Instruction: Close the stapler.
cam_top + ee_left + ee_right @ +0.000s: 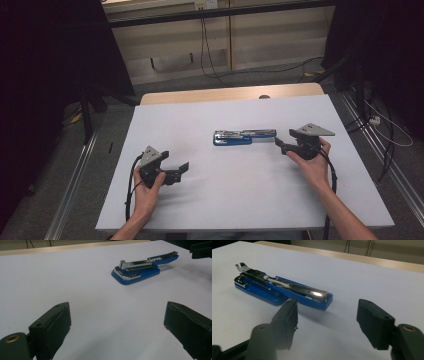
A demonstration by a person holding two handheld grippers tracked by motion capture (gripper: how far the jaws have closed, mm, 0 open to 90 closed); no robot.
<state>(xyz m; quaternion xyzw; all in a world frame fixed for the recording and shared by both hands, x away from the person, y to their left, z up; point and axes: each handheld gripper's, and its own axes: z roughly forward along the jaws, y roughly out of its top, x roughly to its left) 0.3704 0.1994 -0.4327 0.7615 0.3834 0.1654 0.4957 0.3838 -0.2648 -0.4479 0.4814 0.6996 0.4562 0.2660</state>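
Table (pixel 165 200), white top: blue stapler (pixel 243 136) swung open flat, right of centre. Right gripper (pixel 278 144), jaws apart, empty, just off its free end; approach step, next calls for closing in. Left gripper (pixel 186 165), jaws wide, empty, near left edge

The stapler (pixel 244 136) lies flat on the white sheet, just ahead of my right claw (pixel 278 142) and well apart from my left claw (pixel 184 166). It is blue with bright metal parts, swung wide open: the blue base (pixel 259 291) stretches away from my right claw, and the metal-topped arm (pixel 312 295) points back toward it, its blunt end nearest my jaws, untouched. From my left claw it sits ahead and to the right (pixel 142 268).
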